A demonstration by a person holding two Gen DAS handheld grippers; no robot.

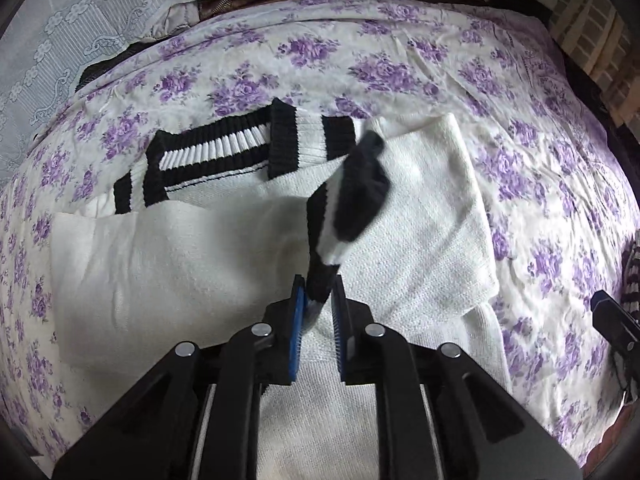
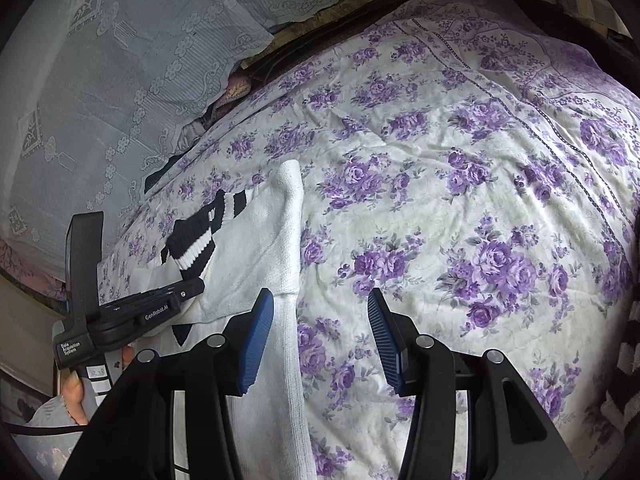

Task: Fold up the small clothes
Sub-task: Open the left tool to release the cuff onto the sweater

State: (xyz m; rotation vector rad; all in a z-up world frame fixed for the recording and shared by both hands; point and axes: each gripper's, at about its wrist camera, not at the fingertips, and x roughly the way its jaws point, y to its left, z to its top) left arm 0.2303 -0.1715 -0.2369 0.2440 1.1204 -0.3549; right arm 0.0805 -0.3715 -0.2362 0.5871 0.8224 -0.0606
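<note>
A white knit sweater (image 1: 160,264) with black-and-white ribbed trim (image 1: 216,152) lies partly folded on the purple-flowered bed sheet (image 1: 400,60). My left gripper (image 1: 318,292) is shut on the striped sleeve cuff (image 1: 360,192), which stretches out ahead of the blue pads over the sweater's body. In the right wrist view the same gripper (image 2: 192,286) holds the cuff (image 2: 188,248) at the left. My right gripper (image 2: 320,320) stands open with nothing between its fingers. Its left finger is above the sweater's (image 2: 256,240) right edge, its right finger above the sheet (image 2: 440,200).
Lace-covered pillows (image 1: 48,40) (image 2: 100,100) are piled at the head of the bed. A dark striped garment (image 2: 628,360) lies at the right edge. A person's hand (image 2: 76,392) grips the left tool's handle. The right gripper's tip (image 1: 612,320) shows at the right.
</note>
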